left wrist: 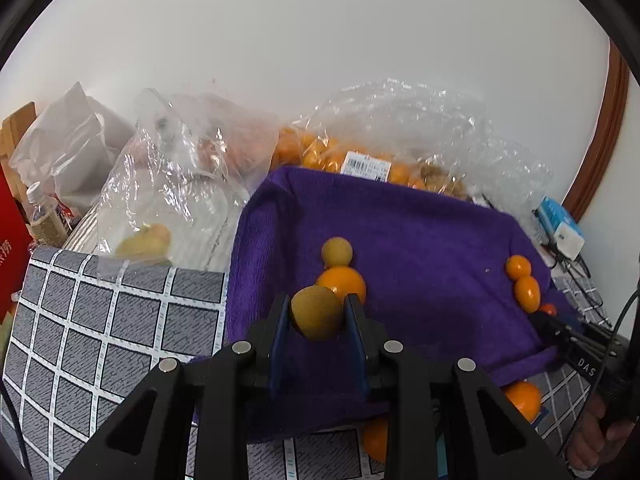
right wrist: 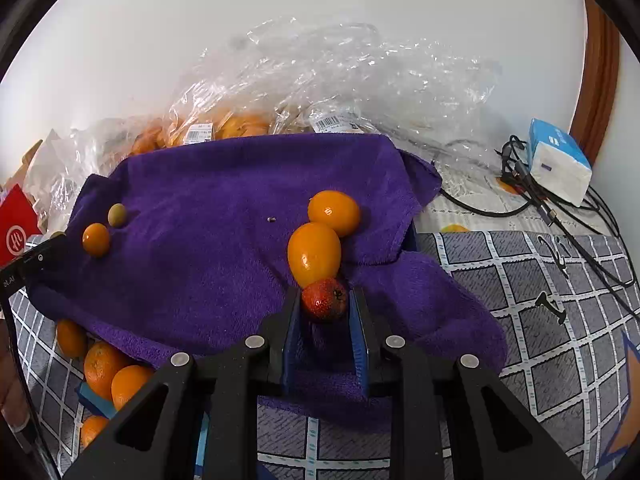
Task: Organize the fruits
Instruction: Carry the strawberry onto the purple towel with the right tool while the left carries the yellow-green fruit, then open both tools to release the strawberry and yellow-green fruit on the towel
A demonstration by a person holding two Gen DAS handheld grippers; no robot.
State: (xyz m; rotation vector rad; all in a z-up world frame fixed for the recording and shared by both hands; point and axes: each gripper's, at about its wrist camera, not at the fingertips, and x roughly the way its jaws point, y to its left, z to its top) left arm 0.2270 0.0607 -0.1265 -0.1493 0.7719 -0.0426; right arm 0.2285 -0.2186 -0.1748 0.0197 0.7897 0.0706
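Observation:
A purple towel lies on the table. My left gripper is shut on a brown round fruit just above the towel's near-left part. Beyond it sit an orange fruit and another brown fruit. My right gripper is shut on a small red fruit at the towel's right side, right behind two orange oval fruits. The orange fruit and brown fruit show far left in the right wrist view.
Clear plastic bags of oranges stand behind the towel by the white wall. More oranges lie under the towel's near edge. A tissue pack and cables are at the right; a bottle at the left.

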